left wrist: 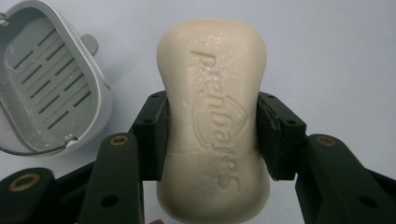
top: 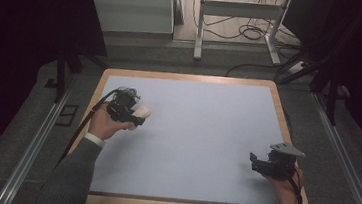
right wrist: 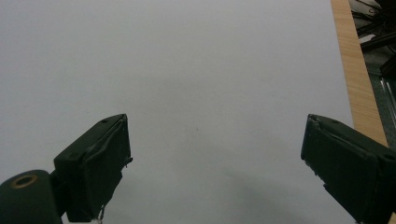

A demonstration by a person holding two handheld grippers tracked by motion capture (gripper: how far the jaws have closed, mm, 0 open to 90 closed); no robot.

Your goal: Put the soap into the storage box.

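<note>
A cream bar of soap (left wrist: pixel 215 70) with raised lettering is clamped across its narrow waist by my left gripper (left wrist: pixel 212 126), which is shut on it. Just left of it in the left gripper view lies a grey soap dish (left wrist: pixel 46 84) with a slotted drain floor, nothing in it. In the high view the left gripper (top: pixel 135 113) is over the table's left side, the pale soap (top: pixel 143 111) sticking out of it. My right gripper (top: pixel 253 159) hovers near the table's front right, its jaws wide apart with nothing between them (right wrist: pixel 215 154).
The pale blue mat (top: pixel 196 133) is framed by a wooden table rim (top: pixel 191 77); that rim (right wrist: pixel 357 70) runs close to the right gripper. Beyond the table are a white cabinet (top: pixel 130 6), a metal desk frame (top: pixel 238 9) and floor cables (top: pixel 253 33).
</note>
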